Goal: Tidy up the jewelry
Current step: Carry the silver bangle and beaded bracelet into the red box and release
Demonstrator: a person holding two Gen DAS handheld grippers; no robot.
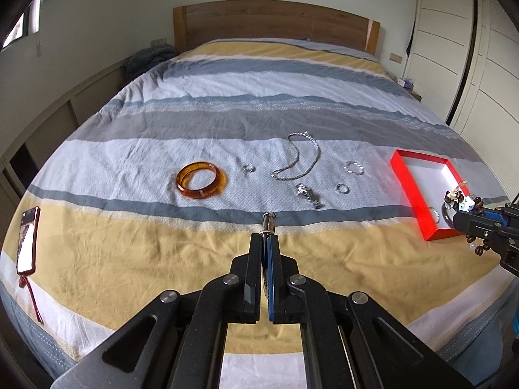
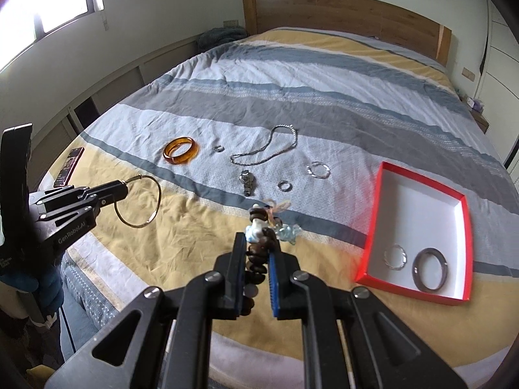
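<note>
My left gripper (image 1: 266, 236) is shut on a thin gold hoop bangle (image 2: 140, 201), held above the yellow stripe of the bed; from its own view the hoop is edge-on (image 1: 268, 223). My right gripper (image 2: 258, 243) is shut on a brown beaded bracelet with charms (image 2: 259, 223), held left of the red box (image 2: 376, 220). The box holds a dark ring bangle (image 2: 430, 269) and a silver ring bangle (image 2: 395, 256). On the bed lie an amber bangle (image 1: 200, 180), a silver chain (image 1: 301, 157), a watch (image 1: 308, 196) and small silver rings (image 1: 354, 167).
A phone in a red case (image 1: 27, 241) lies at the bed's left edge. The wooden headboard (image 1: 275, 22) is far back. White wardrobe doors (image 1: 470, 48) stand on the right, low shelving (image 1: 48, 120) on the left.
</note>
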